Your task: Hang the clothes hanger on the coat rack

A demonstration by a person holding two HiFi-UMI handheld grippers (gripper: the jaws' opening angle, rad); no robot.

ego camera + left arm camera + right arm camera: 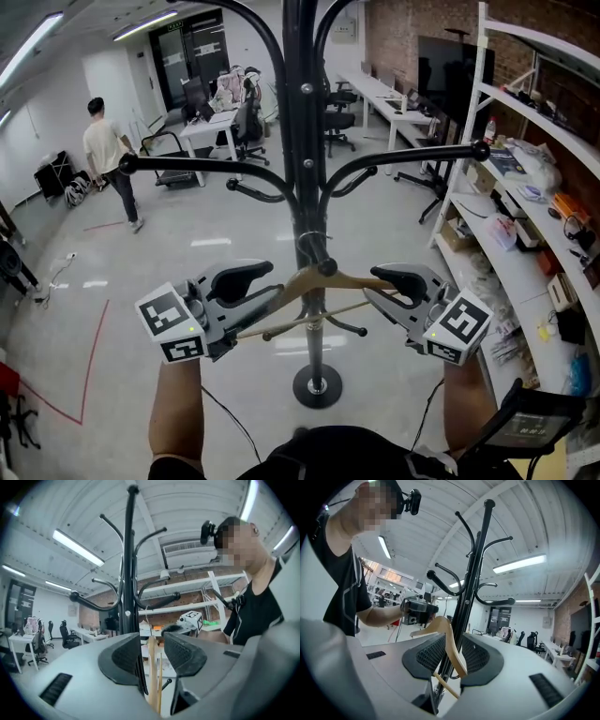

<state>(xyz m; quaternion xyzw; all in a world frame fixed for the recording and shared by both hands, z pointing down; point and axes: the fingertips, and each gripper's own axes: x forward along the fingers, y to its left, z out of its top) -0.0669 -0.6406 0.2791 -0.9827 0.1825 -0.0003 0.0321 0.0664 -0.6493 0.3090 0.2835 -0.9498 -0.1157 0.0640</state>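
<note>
Pale wooden clothes hanger against black metal coat rack pole. Left gripper jaws opening round one end, right gripper jaws clamp the other. Likely release step; next, confirm hook seated, free right.

Brightly, evenly lit from long white fluorescent ceiling tubes, with pale streaks of glare on the glossy light-grey floor and only faint shadows. Heavily bowed by fisheye distortion, darkly vignetted round both gripper views, slightly soft nearest the lens.

Open-plan office, white desks, swivel chairs, cluttered shelving along brick wall, strip ceiling lights
</note>
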